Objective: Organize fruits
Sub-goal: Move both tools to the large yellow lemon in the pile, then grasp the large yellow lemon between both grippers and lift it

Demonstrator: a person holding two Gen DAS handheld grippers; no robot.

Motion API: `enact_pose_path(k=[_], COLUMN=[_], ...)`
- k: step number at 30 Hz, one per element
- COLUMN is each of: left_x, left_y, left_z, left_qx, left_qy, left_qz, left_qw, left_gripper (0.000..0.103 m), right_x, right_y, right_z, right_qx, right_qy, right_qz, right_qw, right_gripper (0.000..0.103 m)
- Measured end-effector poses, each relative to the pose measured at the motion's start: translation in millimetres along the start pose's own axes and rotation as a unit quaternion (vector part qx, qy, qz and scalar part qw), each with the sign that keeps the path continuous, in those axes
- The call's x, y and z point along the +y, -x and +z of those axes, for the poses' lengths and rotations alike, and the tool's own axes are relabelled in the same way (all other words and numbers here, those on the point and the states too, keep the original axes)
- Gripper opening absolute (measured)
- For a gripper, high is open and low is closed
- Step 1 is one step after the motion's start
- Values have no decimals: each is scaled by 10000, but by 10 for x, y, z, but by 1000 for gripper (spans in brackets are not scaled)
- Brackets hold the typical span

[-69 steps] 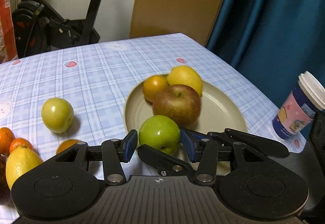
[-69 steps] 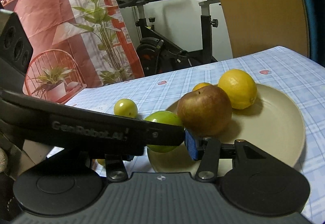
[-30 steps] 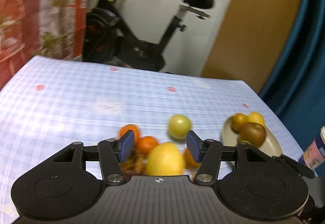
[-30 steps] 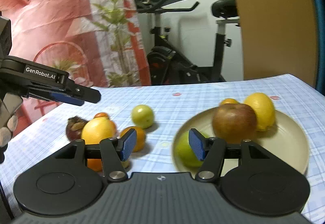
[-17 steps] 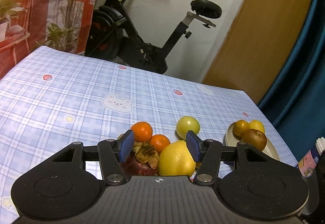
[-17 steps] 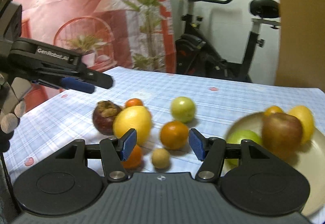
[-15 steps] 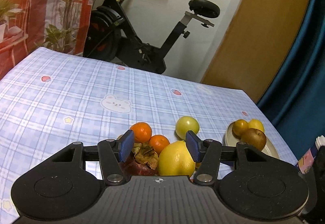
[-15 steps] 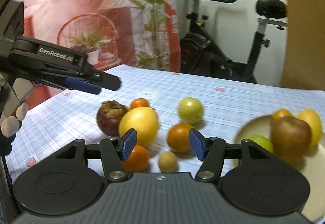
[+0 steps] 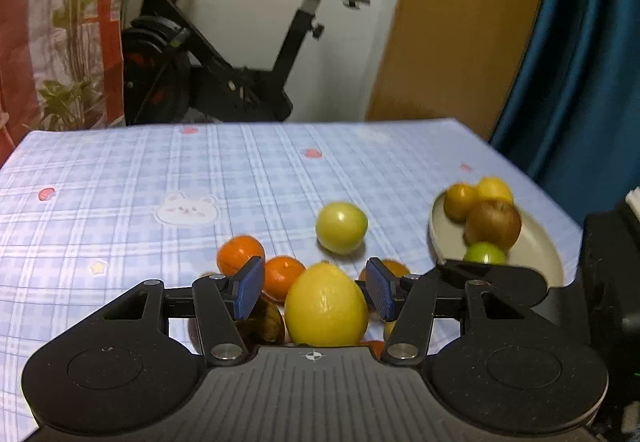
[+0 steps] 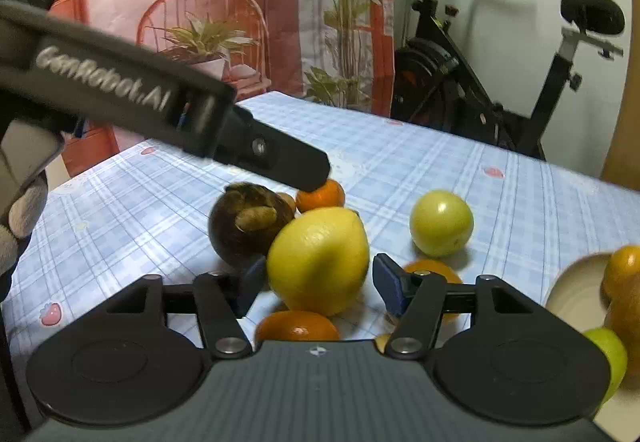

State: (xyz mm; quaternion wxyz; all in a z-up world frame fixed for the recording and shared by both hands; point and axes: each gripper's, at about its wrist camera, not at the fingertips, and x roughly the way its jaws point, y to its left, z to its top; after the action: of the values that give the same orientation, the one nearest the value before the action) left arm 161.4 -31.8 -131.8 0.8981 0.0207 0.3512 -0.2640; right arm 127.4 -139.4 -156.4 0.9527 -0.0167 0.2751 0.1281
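A big yellow lemon lies on the checked tablecloth between the blue pads of my open left gripper; no contact shows. In the right wrist view the same lemon sits between the pads of my open right gripper, with the left gripper's finger above it. Around the lemon lie a dark mangosteen, several small oranges and a pale green fruit. A beige plate at the right holds a brown apple, a green apple, an orange fruit and a yellow lemon.
An exercise bike stands behind the table's far edge. A blue curtain hangs at the right, and a cup's lid peeks at the right edge. A red printed backdrop is at the left.
Both grippers left the plate, where the left had released the green apple, and swung left to the loose fruit. In the last half second both closed in on the big lemon.
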Motion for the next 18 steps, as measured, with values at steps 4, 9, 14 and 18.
enact_pose_path(k=[4, 9, 14, 18], left_x=[16, -12, -79, -118], left_y=[-122, -199, -262, -306], left_z=[-3, -1, -17, -41], left_qx=[232, 435, 535, 556], left_qy=[-18, -273, -510, -658], left_qz=[27, -54, -65, 5], left_qw=[9997, 9987, 9972, 9963], left_gripper=[56, 57, 56, 58], right_x=[12, -9, -3, 3], right_y=[-16, 6, 23, 24], right_z=[-16, -43, -57, -59], right_qx=[37, -10, -45, -49], right_qy=[8, -37, -49, -19], right_qz=[24, 54, 56, 48], right_qw=[10000, 10000, 10000, 10000], right_gripper=[61, 60, 60, 60])
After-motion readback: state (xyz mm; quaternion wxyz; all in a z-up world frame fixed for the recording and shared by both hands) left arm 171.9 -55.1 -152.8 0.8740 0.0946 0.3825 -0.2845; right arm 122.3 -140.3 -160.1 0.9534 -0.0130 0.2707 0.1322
